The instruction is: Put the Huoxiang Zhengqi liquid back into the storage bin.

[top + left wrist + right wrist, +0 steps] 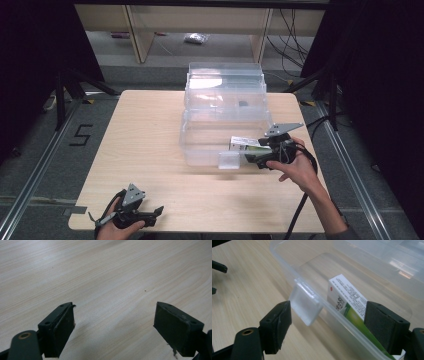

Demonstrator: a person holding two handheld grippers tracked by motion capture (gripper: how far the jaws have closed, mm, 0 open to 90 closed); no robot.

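Left gripper (159,212) idle, jaws apart, on pale wooden table (150,150) | right gripper (248,158) jaws apart, straddling clear plastic box's (200,145) rim beside white-green carton (245,144), seemingly just released.

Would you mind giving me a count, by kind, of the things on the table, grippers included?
Clear plastic boxes: 2, the near box and the far box.
White and green cartons: 1, the carton inside the near box.
Grippers: 2, the left gripper and the right gripper, both open.
Total: 5.
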